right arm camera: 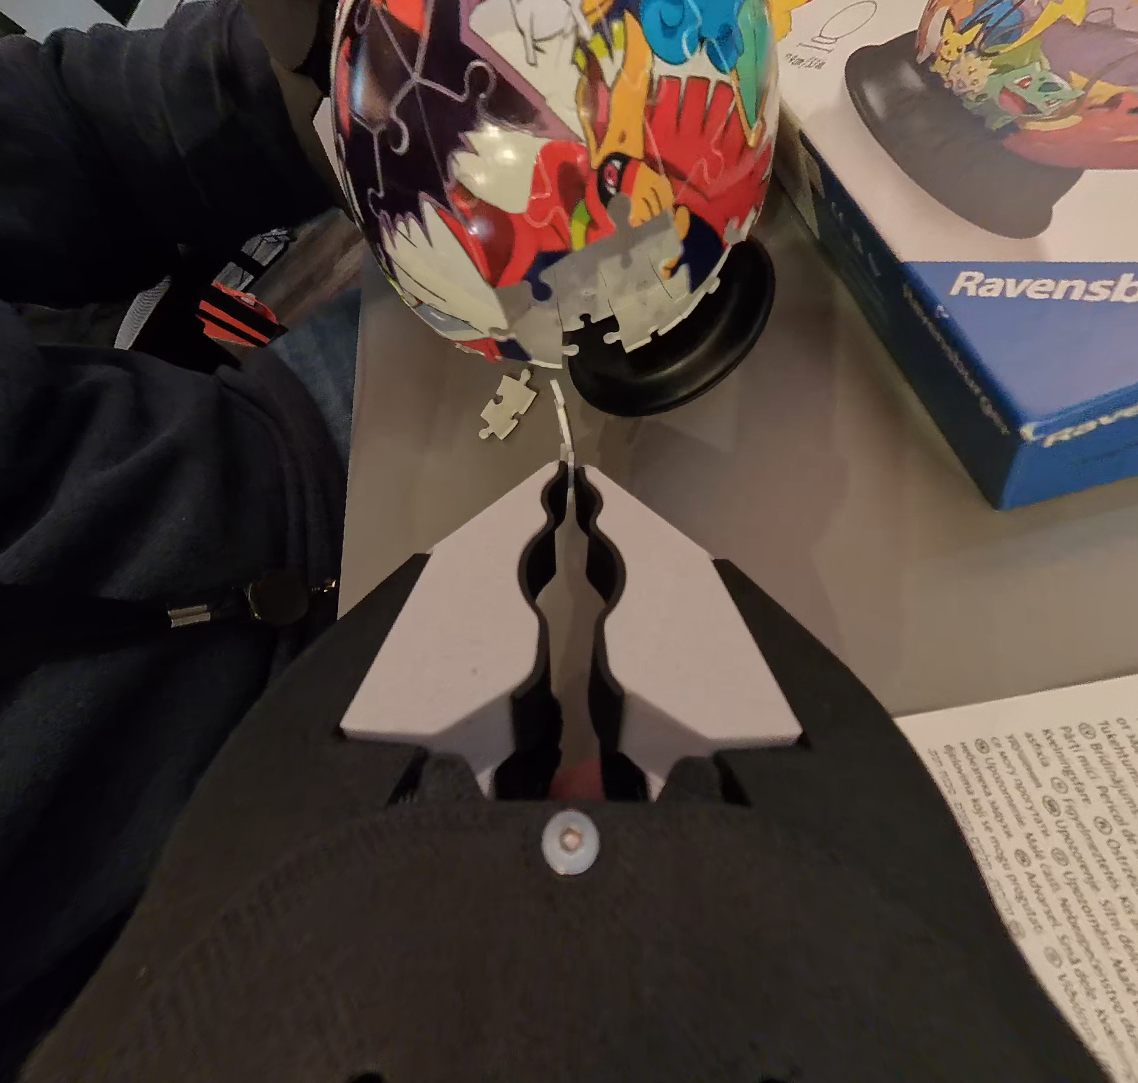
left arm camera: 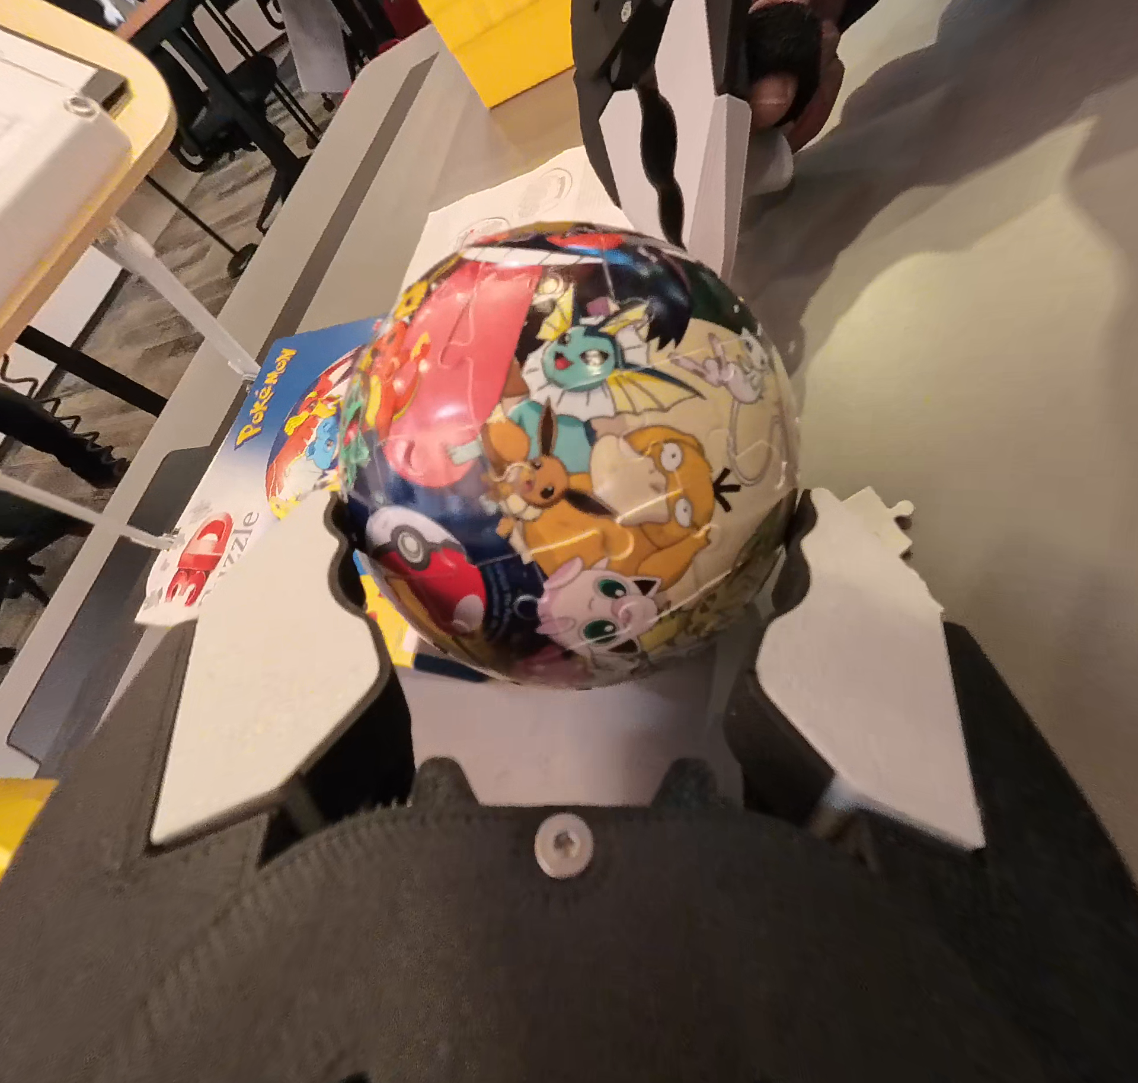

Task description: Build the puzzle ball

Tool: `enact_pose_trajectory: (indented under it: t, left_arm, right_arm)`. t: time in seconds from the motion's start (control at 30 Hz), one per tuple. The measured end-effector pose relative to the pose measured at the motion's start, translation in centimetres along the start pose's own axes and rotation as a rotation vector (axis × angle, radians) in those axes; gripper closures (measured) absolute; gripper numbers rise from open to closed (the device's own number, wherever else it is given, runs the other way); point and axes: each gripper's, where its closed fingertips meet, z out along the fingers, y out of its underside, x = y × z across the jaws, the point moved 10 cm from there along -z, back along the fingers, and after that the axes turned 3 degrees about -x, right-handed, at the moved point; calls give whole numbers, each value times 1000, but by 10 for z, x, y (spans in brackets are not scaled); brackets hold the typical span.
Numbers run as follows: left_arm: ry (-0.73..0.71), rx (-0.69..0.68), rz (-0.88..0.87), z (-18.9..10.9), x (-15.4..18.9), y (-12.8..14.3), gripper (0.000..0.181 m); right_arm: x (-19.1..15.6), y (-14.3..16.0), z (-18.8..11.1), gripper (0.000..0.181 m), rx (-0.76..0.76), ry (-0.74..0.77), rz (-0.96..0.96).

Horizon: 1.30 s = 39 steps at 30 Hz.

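Note:
The puzzle ball (left arm camera: 573, 450), covered in bright cartoon creatures, sits clamped between the fingers of my left gripper (left arm camera: 573, 536). In the right wrist view the ball (right arm camera: 554, 129) has a gap low down with grey piece backs around it, just above its black ring stand (right arm camera: 677, 345). My right gripper (right arm camera: 569, 474) is shut on a thin puzzle piece (right arm camera: 565, 431) seen edge-on, its tip just below the gap. A loose grey-white piece (right arm camera: 508, 404) lies on the table beside it. The right gripper (left arm camera: 696, 240) also shows behind the ball in the left wrist view.
The blue and white puzzle box (right arm camera: 985, 290) lies right of the ball and also shows in the left wrist view (left arm camera: 258, 437). A printed instruction sheet (right arm camera: 1047, 868) lies at the near right. A yellow bin (left arm camera: 505, 19) stands at the table's far end. A dark sleeve (right arm camera: 123, 437) fills the left. Tip to tip, the grippers are about 11 cm apart.

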Motion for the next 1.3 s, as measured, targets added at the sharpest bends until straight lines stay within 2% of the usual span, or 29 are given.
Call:
enact_pose_trajectory:
  t: [0.5, 0.87, 1.3]
  left_arm:
    - [-22, -23, 82, -10, 3, 4, 52]
    - [-8, -6, 173, -1, -1, -10, 54]
    - [-2, 81, 192, 12, -4, -23, 55]
  right_arm:
    - [6, -10, 18, 181, -40, -15, -7]
    - [9, -3, 17, 181, -37, -14, 12]
    - [9, 3, 2, 181, -21, 10, 23]
